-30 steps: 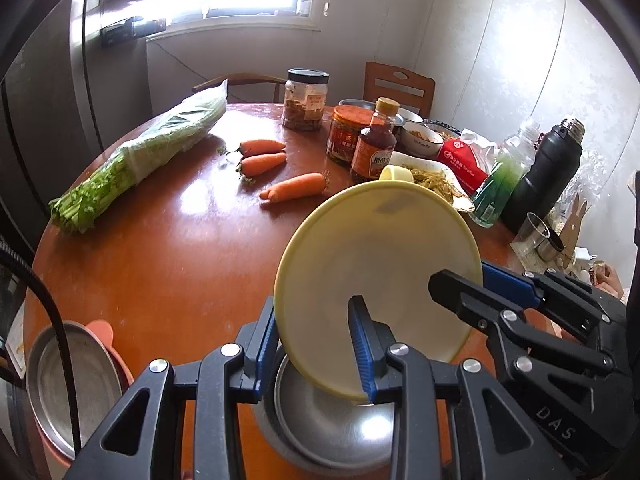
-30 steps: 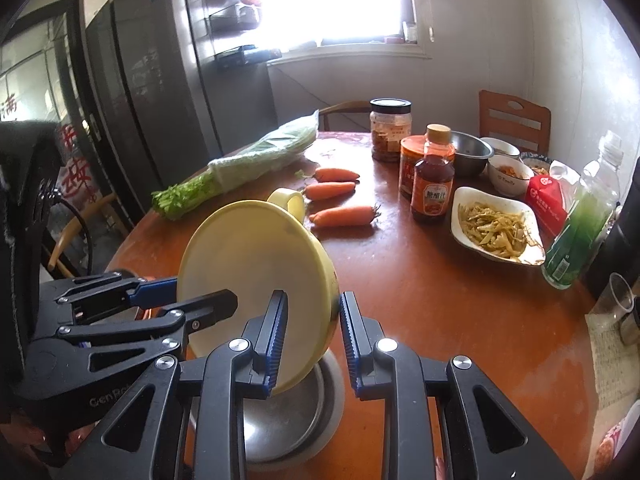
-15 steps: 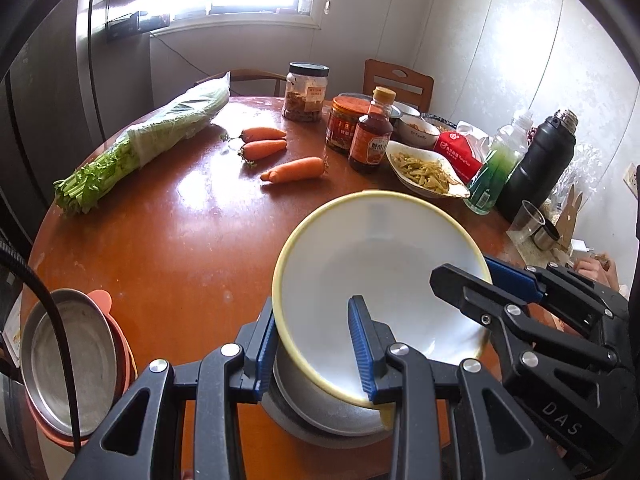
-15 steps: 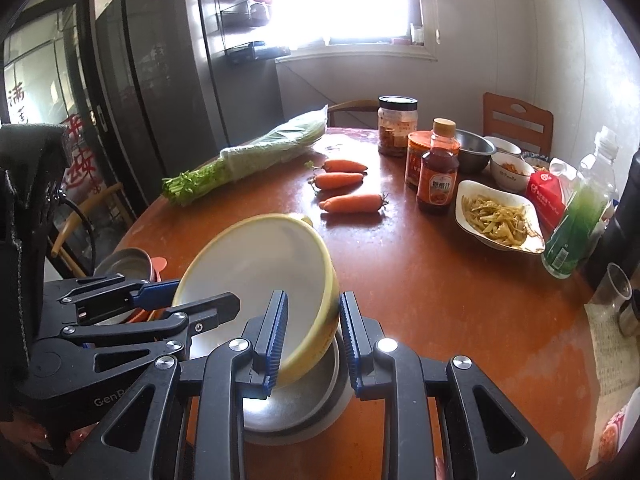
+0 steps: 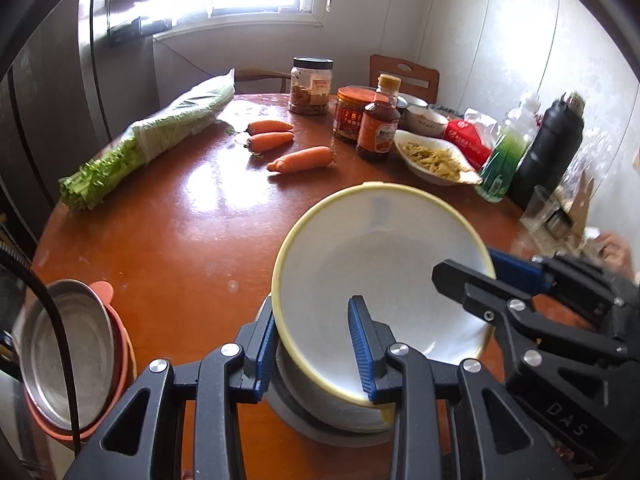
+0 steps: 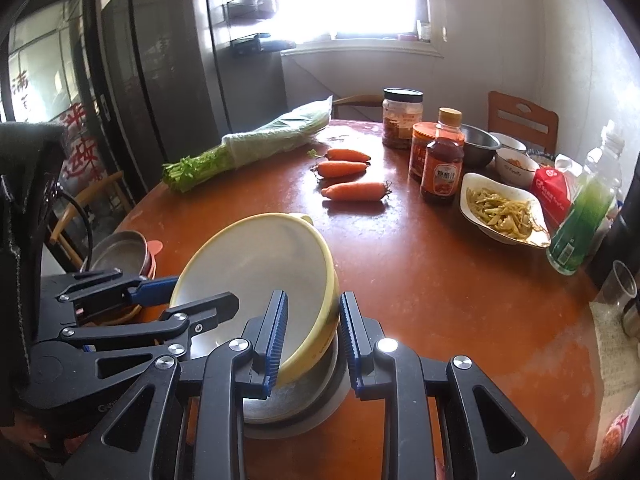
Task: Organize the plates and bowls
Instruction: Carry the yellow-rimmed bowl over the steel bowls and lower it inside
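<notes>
A yellow bowl with a white inside (image 5: 380, 272) (image 6: 256, 272) rests tilted in a steel bowl (image 5: 320, 420) (image 6: 296, 408) on the round brown table. My left gripper (image 5: 314, 352) straddles the yellow bowl's near rim, jaws apart. My right gripper (image 6: 312, 340) straddles its opposite rim, jaws apart. Whether the pads touch the rim I cannot tell. Each gripper shows in the other's view: the right (image 5: 520, 292), the left (image 6: 132, 296). A steel bowl nested in an orange bowl (image 5: 72, 356) (image 6: 124, 256) sits at the table's left edge.
Bagged celery (image 5: 152, 136), three carrots (image 5: 300, 160), a jar (image 5: 311, 84), a red tub (image 5: 352, 116), a sauce bottle (image 5: 378, 120), a dish of food (image 5: 436, 158), a green bottle (image 5: 508, 156) and a black flask (image 5: 552, 152) crowd the far side. A glass (image 6: 618, 284) stands right.
The yellow bowl tipped from nearly upright on its edge to lying almost flat in the steel bowl. Both grippers' jaws stand wider around its rim than before.
</notes>
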A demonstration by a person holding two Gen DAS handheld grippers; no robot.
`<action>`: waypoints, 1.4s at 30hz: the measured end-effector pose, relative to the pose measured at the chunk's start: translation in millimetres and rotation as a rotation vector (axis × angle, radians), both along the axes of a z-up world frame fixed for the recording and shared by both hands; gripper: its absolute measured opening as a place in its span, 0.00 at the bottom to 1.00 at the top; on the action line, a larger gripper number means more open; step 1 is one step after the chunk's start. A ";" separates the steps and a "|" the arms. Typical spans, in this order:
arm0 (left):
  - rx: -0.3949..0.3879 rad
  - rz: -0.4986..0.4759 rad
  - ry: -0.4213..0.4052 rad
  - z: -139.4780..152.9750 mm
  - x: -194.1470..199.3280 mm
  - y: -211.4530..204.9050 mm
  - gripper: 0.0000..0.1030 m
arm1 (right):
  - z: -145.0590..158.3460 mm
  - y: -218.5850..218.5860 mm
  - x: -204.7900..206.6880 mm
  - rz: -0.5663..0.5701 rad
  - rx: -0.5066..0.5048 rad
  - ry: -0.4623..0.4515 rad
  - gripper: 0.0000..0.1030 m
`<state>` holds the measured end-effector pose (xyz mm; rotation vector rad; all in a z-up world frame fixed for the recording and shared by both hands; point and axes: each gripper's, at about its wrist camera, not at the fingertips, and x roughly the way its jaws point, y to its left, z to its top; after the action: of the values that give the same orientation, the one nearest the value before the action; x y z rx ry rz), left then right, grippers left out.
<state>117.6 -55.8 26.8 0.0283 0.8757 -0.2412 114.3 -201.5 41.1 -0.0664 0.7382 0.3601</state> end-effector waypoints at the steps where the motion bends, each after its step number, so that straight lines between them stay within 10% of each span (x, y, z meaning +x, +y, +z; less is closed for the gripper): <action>1: 0.005 0.000 -0.002 -1.1 -0.2 0.1 0.33 | -0.6 0.6 0.0 0.003 -0.001 -0.003 0.27; 42: 0.027 0.020 -0.015 -15.7 -10.5 5.4 0.36 | -29.3 -2.6 3.6 0.030 0.016 0.035 0.29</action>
<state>107.1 -50.4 11.2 0.0462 0.8641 -0.2100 118.0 -204.1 11.7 -0.0562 0.7691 0.3965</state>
